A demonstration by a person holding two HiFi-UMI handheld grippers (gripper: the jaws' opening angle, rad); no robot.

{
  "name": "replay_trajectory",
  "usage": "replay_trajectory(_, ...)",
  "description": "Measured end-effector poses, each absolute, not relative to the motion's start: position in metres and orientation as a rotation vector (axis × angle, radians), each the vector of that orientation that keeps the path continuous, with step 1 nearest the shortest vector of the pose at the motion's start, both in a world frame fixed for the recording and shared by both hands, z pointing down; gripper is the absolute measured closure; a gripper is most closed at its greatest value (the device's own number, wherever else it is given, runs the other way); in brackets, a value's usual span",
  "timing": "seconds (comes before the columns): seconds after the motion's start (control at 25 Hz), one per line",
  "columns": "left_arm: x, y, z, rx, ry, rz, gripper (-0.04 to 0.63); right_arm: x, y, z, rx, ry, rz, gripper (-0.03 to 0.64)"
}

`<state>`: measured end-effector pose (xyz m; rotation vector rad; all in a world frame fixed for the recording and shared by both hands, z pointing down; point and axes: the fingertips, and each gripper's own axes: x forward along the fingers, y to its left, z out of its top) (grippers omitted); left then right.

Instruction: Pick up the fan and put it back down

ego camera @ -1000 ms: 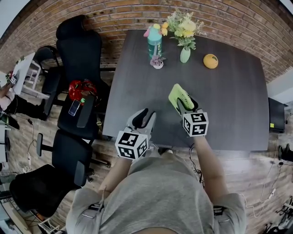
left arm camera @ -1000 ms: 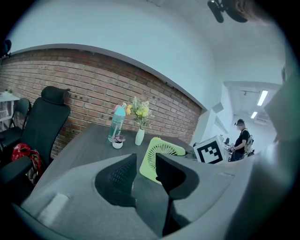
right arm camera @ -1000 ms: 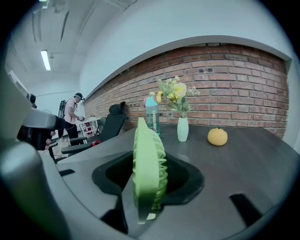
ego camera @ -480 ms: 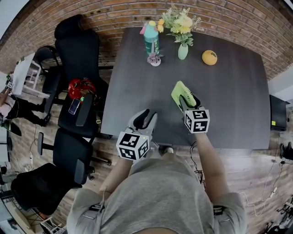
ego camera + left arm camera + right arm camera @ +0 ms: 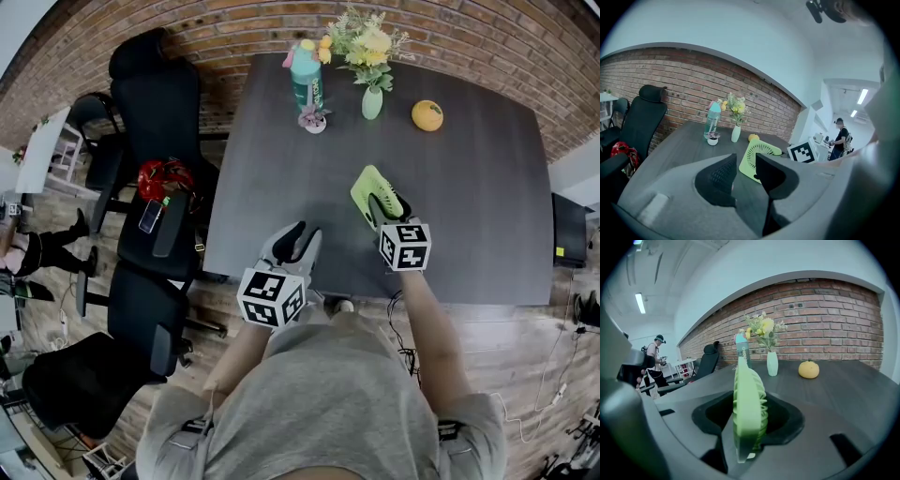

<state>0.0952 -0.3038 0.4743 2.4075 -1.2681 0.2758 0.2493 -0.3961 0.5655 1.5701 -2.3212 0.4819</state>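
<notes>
Little has changed over the last second. The right gripper (image 5: 386, 208) has eased only slightly across the bench (image 5: 487, 187), carrying the green fan (image 5: 370, 187) with it. The bottle (image 5: 305, 77) and the vase (image 5: 372, 101) have slid in the head view by about as much, so most of that shift looks like the head camera moving rather than the hand. The grip itself is the same: in the right gripper view the fingers pinch the fan edge-on, one pad on each flat face, with the grille standing upright between them. The fan sits at the near middle of the bench, well apart from the vase, the bottle and the orange (image 5: 427, 114) at the far side, and it leans as it did before. Whether its lower edge already touches the bench is hard to say, since the gripper covers that edge in the head view and the left gripper's own finger hides it in the left gripper view. The left gripper (image 5: 292, 239) has stayed at the near edge of the bench with its fingers spread and nothing between them; the fan shows only beyond them. I judge this as the tail of the put-down. The fan is low and nearly settled, and what remains is to rest it squarely and open the right fingers without tipping it.
</notes>
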Motion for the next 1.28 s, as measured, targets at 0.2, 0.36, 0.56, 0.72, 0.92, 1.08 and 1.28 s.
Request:
replay_trajectory(0.2, 0.099, -0.305, 0.474, 2.412, -1.266, 0.281, 0.480, 0.255, -0.398, 0.569, 1.579, -2.330, 0.513, 0.423)
replay_trajectory(0.36, 0.103, -0.306, 0.475, 2.413, -1.265, 0.283, 0.480, 0.260, -0.401, 0.571, 1.584, -2.339, 0.546, 0.420)
replay_trajectory(0.56, 0.106, -0.304, 0.475, 2.413, -1.268, 0.281, 0.480, 0.265, -0.403, 0.574, 1.591, -2.341, 0.588, 0.416)
replay_trajectory(0.72, 0.109, -0.302, 0.474, 2.411, -1.277, 0.276, 0.480, 0.265, -0.403, 0.575, 1.586, -2.346, 0.573, 0.413)
replay_trajectory(0.92, 0.113, -0.296, 0.472, 2.409, -1.296, 0.265, 0.480, 0.265, -0.403, 0.575, 1.562, -2.347, 0.556, 0.413)
replay_trajectory(1.08, 0.116, -0.288, 0.470, 2.406, -1.318, 0.252, 0.480, 0.268, -0.398, 0.572, 1.552, -2.353, 0.548, 0.371)
replay_trajectory(1.28, 0.119, -0.275, 0.468, 2.392, -1.364, 0.225, 0.480, 0.275, -0.382, 0.563, 1.525, -2.392, 0.547, 0.354)
